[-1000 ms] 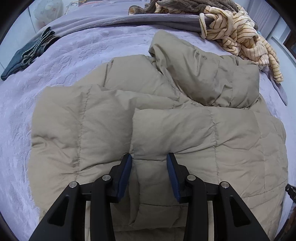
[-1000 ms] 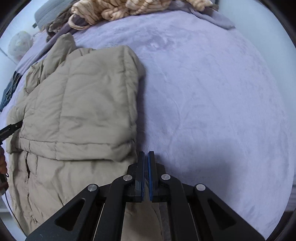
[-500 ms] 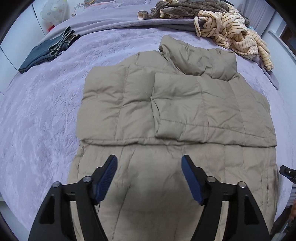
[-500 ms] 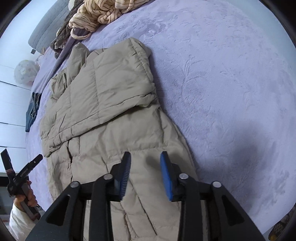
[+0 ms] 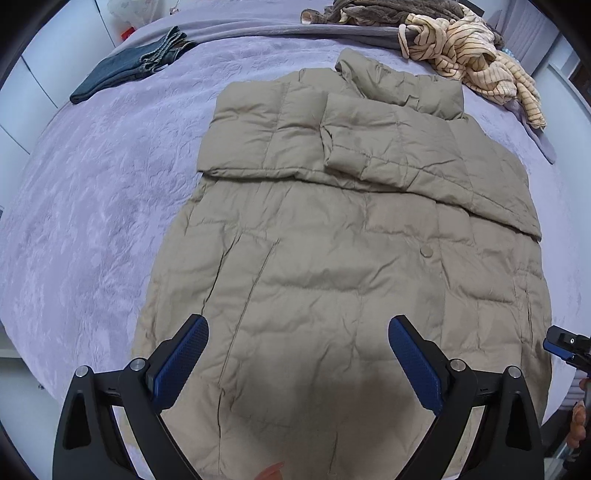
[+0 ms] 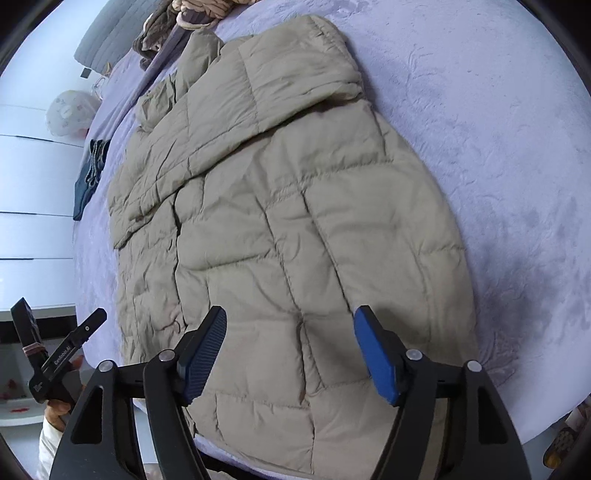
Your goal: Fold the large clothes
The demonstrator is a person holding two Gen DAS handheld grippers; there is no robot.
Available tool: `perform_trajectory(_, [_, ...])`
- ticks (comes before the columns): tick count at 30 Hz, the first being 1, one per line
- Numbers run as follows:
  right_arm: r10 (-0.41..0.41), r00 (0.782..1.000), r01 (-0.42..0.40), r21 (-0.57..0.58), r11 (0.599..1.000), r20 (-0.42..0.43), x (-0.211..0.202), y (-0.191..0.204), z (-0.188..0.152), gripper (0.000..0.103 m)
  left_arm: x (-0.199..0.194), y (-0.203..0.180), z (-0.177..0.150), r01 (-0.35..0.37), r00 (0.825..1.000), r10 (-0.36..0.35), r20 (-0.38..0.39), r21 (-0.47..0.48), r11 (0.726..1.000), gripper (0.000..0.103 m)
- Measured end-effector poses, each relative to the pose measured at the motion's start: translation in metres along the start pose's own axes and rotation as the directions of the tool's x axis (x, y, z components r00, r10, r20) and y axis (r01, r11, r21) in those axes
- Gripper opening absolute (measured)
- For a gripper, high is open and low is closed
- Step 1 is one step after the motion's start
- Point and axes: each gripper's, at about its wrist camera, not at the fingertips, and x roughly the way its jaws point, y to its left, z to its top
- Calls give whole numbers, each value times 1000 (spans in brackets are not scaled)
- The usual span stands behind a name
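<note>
A large beige quilted puffer coat (image 5: 332, 240) lies flat on the lavender bed (image 5: 92, 203), collar at the far end, both sleeves folded across its chest. It also shows in the right wrist view (image 6: 280, 221). My left gripper (image 5: 297, 354) is open and empty, hovering above the coat's hem near the bed's front edge. My right gripper (image 6: 290, 347) is open and empty above the hem's right side. The right gripper's tip (image 5: 565, 343) shows at the far right of the left wrist view; the left gripper's body (image 6: 55, 362) shows at lower left of the right wrist view.
Folded dark jeans (image 5: 133, 66) lie at the bed's far left. A striped cream garment (image 5: 476, 59) and a brown one (image 5: 369, 11) are heaped at the far right by a grey blanket band (image 5: 258, 33). White drawers (image 6: 33, 229) stand left of the bed.
Both grippers drew back from the folded sleeves toward the hem and opened wide. The right gripper was shut a second ago. The sleeves now lie released across the chest.
</note>
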Motion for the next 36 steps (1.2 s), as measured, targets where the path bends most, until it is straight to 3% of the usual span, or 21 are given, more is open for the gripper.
perform_trajectory(6, [30, 999, -32, -47, 998, -45, 11, 17, -20, 80, -1, 5, -28, 9, 999, -9, -33, -26, 1000, 99])
perform_trajectory(9, [41, 998, -44, -53, 998, -47, 14, 24, -29, 81, 0, 6, -35, 12, 999, -13, -48, -19, 1000, 99])
perform_trajectory(11, [41, 998, -43, -48, 998, -48, 16, 27, -33, 89, -1, 8, -39, 18, 999, -18, -46, -13, 1000, 99])
perform_trajectory(15, [46, 998, -47, -27, 999, -38, 22, 32, -45, 89, 1, 18, -49, 29, 998, -29, -50, 3, 1000, 99])
perform_trajectory(25, [47, 999, -47, 62, 997, 5, 28, 38, -101, 89, 12, 56, -90, 49, 994, -46, -99, 34, 998, 99])
perform_trajectory(36, [39, 993, -57, 153, 987, 114, 12, 27, -152, 90, 8, 80, -120, 51, 994, -45, -95, 64, 997, 99])
